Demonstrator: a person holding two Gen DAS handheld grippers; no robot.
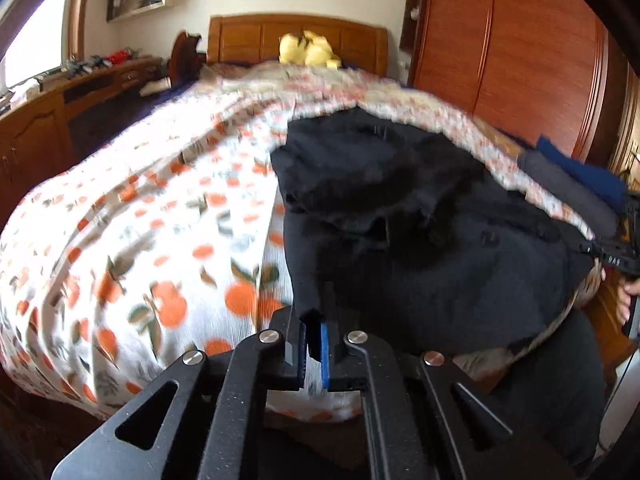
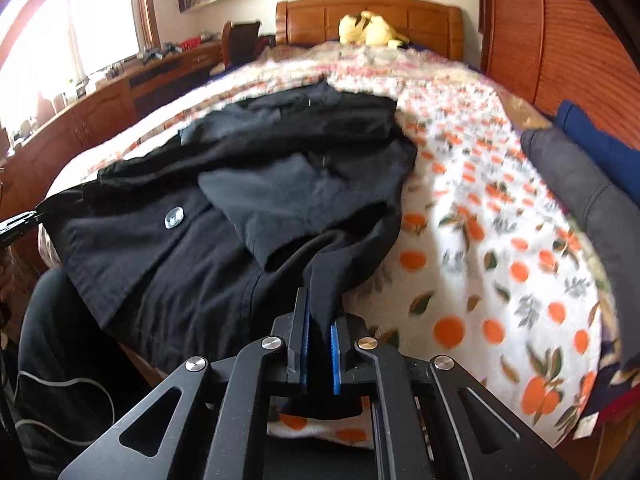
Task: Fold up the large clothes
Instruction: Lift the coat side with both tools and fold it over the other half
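Note:
A large black garment (image 1: pixel 420 216) lies crumpled on a bed with a white cover printed with oranges (image 1: pixel 152 248). My left gripper (image 1: pixel 314 328) is shut on the garment's left bottom corner at the near edge of the bed. In the right wrist view the same black garment (image 2: pixel 248 200), with a silver button (image 2: pixel 174 216), spreads over the left of the bed. My right gripper (image 2: pixel 320 332) is shut on its right bottom edge. The right gripper also shows in the left wrist view (image 1: pixel 624 248) at the far right.
Folded grey (image 2: pixel 580 184) and blue (image 2: pixel 600 140) clothes lie at the bed's right edge. A yellow plush toy (image 2: pixel 368 30) sits by the wooden headboard (image 2: pixel 368 12). A wooden desk (image 2: pixel 100 112) runs along the left, a wardrobe (image 1: pixel 500 52) on the right.

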